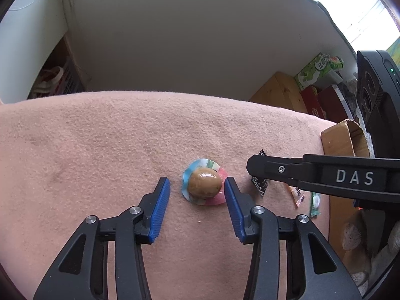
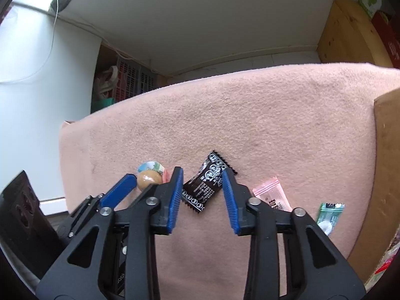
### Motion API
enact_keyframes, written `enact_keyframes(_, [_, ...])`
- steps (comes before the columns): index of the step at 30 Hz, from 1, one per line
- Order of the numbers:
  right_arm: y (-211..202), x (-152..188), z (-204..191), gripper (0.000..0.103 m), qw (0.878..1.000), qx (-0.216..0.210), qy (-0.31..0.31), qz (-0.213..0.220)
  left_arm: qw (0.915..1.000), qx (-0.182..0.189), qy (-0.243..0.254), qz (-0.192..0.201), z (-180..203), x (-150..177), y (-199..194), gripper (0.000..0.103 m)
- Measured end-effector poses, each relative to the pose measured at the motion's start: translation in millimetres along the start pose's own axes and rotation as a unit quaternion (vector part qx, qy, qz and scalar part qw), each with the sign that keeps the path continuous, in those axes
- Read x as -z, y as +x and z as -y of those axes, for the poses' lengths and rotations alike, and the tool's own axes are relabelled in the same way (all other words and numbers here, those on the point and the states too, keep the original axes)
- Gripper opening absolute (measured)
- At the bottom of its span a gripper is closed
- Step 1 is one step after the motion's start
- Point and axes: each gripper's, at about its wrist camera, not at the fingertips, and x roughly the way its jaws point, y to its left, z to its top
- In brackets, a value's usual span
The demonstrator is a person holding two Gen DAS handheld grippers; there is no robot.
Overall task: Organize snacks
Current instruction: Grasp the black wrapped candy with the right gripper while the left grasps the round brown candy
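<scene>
You're at the pick stage w/ both tools at once, nothing lifted yet. Left gripper (image 1: 197, 187) sits wide open around the egg pack (image 1: 204, 185): blue pads flank it, right pad just beside or maybe touching the wrapper rim, left pad apart from it. It holds nothing. Right gripper (image 2: 202, 190) is also wide open, straddling the black packet (image 2: 206, 183), which lies flat on the pink cloth (image 2: 275, 125); can't tell if either pad touches it. No grasp there either.

Other snacks lie on the cloth to the right: pink packet (image 2: 272, 195), then green packet (image 2: 328, 216). Cardboard box (image 2: 386, 162) stands at the cloth's right edge, prob. the drop spot, but that's a guess.

Next, I'd say: close left on the egg pack, centred on the round bulge, since the thin rim will likely slip. Close right across the black packet's middle; it looks crinkly and thin, so press low to the cloth. Then lift & carry toward the box.
</scene>
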Motion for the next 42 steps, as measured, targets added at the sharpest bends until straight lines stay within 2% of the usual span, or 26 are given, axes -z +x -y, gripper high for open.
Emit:
enact_keyframes(2, [-0.6, -0.3, -1.8, 0.026, 1.0, 0.013, -0.016, -0.001, 1.0, -0.002, 0.004, 0.004, 0.0, 0.5, 0.2, 0.037])
enact_keyframes(3, [0.6, -0.2, -3.9, 0.022, 0.999, 0.021, -0.025, -0.002, 1.0, -0.005, 0.005, 0.006, 0.8, 0.1, 0.9, 0.032])
enact_keyframes(4, [1.3, -0.3, -5.6, 0.022, 0.999, 0.024, -0.032, -0.002, 0.9999, -0.007, 0.007, 0.008, 0.2, 0.5, 0.9, 0.03])
enact_keyframes(11, [0.5, 2.5, -8.9, 0.016, 0.998, 0.031, -0.059, 0.003, 0.9998, -0.005, 0.011, 0.017, -3.1, 5.2, -2.4, 0.029])
enact_keyframes(17, [-11.7, 9.6, 1.1, 0.011, 0.999, 0.007, -0.047, 0.013, 0.9997, 0.005, -0.012, 0.019, -14.4, 9.6, -14.2, 0.029])
enact_keyframes(18, [-15.1, 10.9, 2.1, 0.008, 0.999, 0.004, -0.047, 0.016, 0.9997, 0.005, -0.014, 0.02, -15.8, 10.6, -17.2, 0.029])
enact_keyframes(24, [-29.6, 15.6, 11.5, 0.004, 0.999, -0.003, -0.05, 0.022, 0.9996, 0.006, -0.004, 0.028, -12.9, 14.8, -30.6, 0.029])
enact_keyframes(29, [-27.9, 15.4, 18.3, 0.005, 0.999, -0.015, -0.016, 0.028, 0.9995, 0.005, -0.001, 0.031, -10.7, 14.3, -31.9, 0.029])
enact_keyframes(31, [-24.0, 15.3, 16.9, 0.023, 1.0, -0.014, -0.016, 0.023, 0.9995, 0.005, -0.004, 0.031, -10.4, 15.7, -32.4, 0.029])
enact_keyframes(33, [-18.0, 15.2, 9.4, 0.029, 0.999, -0.004, -0.025, 0.023, 0.9995, 0.003, -0.006, 0.032, -12.8, 17.2, -33.3, 0.029])
enact_keyframes(36, [-6.2, 14.8, -4.0, 0.029, 0.999, 0.004, -0.043, 0.012, 0.9993, 0.001, -0.015, 0.033, -18.4, 20.2, -36.2, 0.029])
enact_keyframes(42, [4.8, 14.8, -20.0, 0.029, 0.996, 0.05, -0.076, 0.01, 0.9989, -0.005, -0.031, 0.035, -30.9, 24.5, -41.9, 0.029])
